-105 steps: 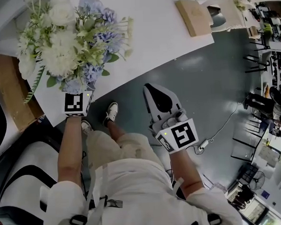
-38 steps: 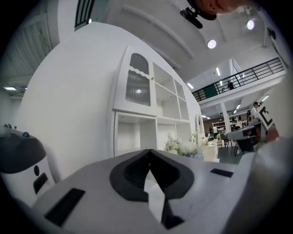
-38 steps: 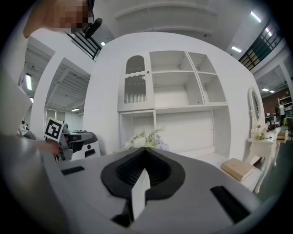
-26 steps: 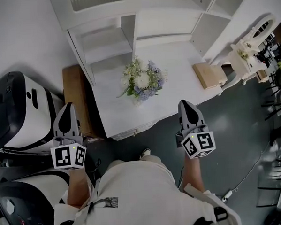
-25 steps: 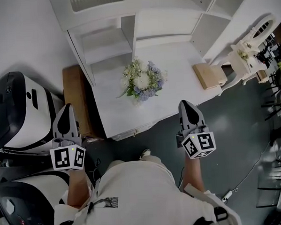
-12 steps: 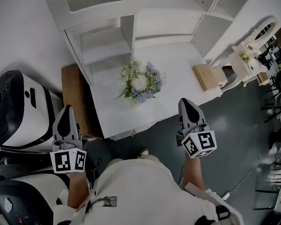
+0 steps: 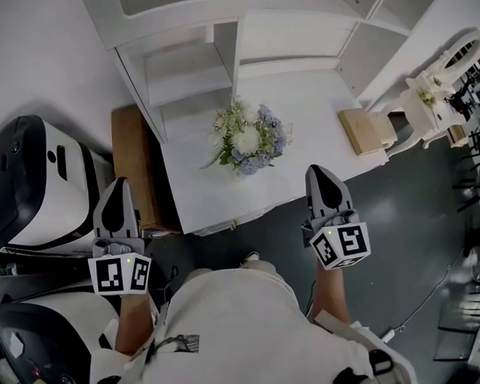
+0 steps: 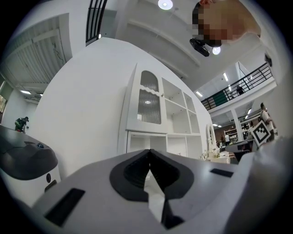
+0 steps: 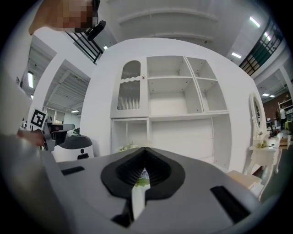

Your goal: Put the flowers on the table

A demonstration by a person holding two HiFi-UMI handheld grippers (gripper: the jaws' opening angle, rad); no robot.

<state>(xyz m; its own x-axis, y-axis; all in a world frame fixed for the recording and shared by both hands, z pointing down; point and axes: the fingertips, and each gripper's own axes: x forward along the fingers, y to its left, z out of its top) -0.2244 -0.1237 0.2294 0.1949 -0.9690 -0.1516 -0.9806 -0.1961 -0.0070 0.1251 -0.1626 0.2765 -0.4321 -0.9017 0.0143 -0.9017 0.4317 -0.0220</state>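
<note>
Both tongs [image 7: 120, 184] [image 7: 316, 170] clear of flowers [image 7: 249, 138]

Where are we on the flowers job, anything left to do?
Done: the bouquet lies on the white table, free of both grippers. In hand: nothing; the left gripper and right gripper are shut and empty, held clear of the table. Left: nothing that I can see.

No legible text or numbers; only black-and-white square markers [image 7: 109, 275] on the left gripper [image 7: 118, 184] and right gripper [image 7: 316, 169].
</note>
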